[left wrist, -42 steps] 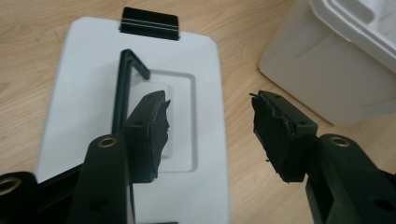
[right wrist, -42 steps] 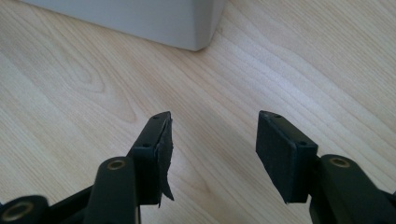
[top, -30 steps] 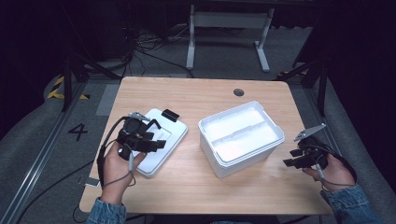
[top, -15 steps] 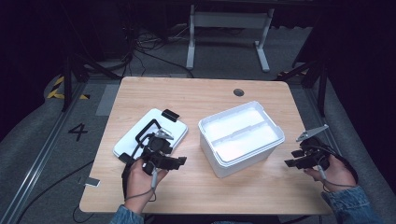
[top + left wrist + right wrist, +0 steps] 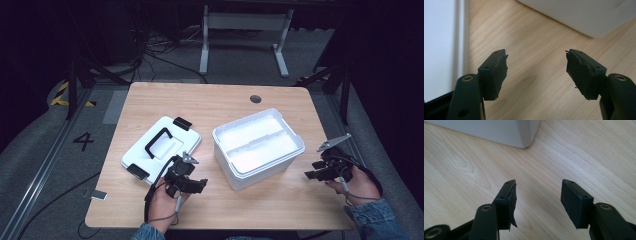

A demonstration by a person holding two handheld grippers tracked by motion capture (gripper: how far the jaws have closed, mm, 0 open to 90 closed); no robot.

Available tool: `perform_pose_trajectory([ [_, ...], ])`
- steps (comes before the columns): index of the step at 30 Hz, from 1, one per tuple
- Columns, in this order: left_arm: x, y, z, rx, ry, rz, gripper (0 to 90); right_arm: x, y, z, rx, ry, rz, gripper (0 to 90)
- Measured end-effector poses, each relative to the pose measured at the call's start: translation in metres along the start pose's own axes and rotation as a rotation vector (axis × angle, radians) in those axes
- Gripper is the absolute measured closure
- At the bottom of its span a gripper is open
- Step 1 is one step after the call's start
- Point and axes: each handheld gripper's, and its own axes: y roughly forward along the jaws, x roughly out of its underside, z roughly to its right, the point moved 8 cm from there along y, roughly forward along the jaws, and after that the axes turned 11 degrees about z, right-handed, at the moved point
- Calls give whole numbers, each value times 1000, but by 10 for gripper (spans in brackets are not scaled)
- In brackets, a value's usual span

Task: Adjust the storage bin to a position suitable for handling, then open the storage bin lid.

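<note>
A white open box (image 5: 258, 145) with a divider inside stands right of the table's middle. Its white lid (image 5: 161, 147), with a black handle and black clips, lies flat to its left. My left gripper (image 5: 194, 184) sits near the front edge, just below the lid's near corner, open over bare wood (image 5: 536, 72) with nothing between its jaws; the lid's edge (image 5: 441, 45) and the box's wall (image 5: 584, 15) show beside it. My right gripper (image 5: 316, 171) is at the table's right edge, open and empty (image 5: 537, 197), with the box's corner (image 5: 524, 135) ahead.
The wooden table (image 5: 210, 100) has a round cable hole (image 5: 255, 99) at the back. A white frame stand (image 5: 245, 30) is on the floor behind. A small flat object (image 5: 98, 195) lies at the front left corner.
My left gripper has moved off the lid, right and toward the front edge. The right gripper has barely shifted.
</note>
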Motion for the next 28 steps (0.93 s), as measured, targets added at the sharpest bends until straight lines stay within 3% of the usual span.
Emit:
perform_pose_trajectory([
  [6, 5, 8, 8, -12, 43, -42, 329, 2, 0, -1, -3, -4, -4, 464],
  [11, 11, 16, 15, -31, 117, -97, 328, 2, 0, 0, 2, 0, 2, 464],
  [18, 14, 20, 20, -11, 123, -119, 320, 2, 3, 1, -1, 0, -5, 464],
  [28, 14, 19, 19, -10, 122, -109, 316, 1, 3, 1, -2, -1, -2, 463],
])
